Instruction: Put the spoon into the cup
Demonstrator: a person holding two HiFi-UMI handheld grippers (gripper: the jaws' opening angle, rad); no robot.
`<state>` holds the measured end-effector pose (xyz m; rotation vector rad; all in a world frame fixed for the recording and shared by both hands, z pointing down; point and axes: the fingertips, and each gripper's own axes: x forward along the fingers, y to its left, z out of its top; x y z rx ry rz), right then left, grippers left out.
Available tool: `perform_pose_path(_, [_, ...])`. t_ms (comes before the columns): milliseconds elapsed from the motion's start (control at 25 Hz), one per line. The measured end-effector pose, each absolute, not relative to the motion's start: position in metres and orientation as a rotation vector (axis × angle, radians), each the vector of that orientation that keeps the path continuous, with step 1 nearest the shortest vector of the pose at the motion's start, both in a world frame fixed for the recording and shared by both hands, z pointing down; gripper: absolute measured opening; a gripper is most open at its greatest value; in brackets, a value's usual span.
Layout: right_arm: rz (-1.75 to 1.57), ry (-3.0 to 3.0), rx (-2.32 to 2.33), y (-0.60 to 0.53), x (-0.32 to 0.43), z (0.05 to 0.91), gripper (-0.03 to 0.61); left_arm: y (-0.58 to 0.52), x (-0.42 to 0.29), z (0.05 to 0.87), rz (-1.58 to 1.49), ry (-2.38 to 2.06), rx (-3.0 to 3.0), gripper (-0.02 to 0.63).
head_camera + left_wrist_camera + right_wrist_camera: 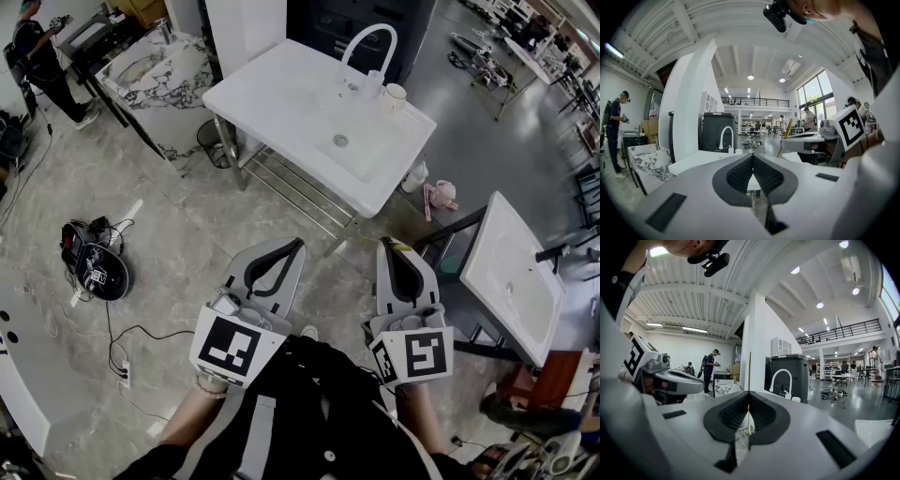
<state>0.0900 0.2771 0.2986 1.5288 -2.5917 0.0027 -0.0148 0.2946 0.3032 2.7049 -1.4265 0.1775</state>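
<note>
A white cup (pixel 395 96) stands on the far right corner of the white sink table (pixel 262 94), beside the curved faucet (pixel 367 47). Both grippers are held close to my body, well short of that table. My right gripper (pixel 389 245) is shut on a thin yellowish spoon (pixel 401 247). In the right gripper view the spoon (pixel 749 371) stands upright out of the closed tips (pixel 749 393), and the cup (pixel 796 399) shows far ahead. My left gripper (pixel 298 244) is shut with nothing in it (pixel 753 155). From the left gripper view the spoon (pixel 786 136) appears off to the right.
A second white basin (pixel 511 272) on a dark frame stands at the right. A marble-topped table (pixel 155 66) is at the back left, with a person (pixel 37 56) near it. Cables and a black device (pixel 94 267) lie on the floor at left; a wire bin (pixel 214 142) sits by the table leg.
</note>
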Motion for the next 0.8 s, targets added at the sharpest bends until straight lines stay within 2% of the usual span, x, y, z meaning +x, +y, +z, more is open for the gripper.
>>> perform_pose_path(800, [0.012, -2.599, 1.545, 0.2723, 0.084, 0.2967, 0.006, 0.2915, -0.0232, 0.304, 0.168, -1.408, 2.717, -0.003])
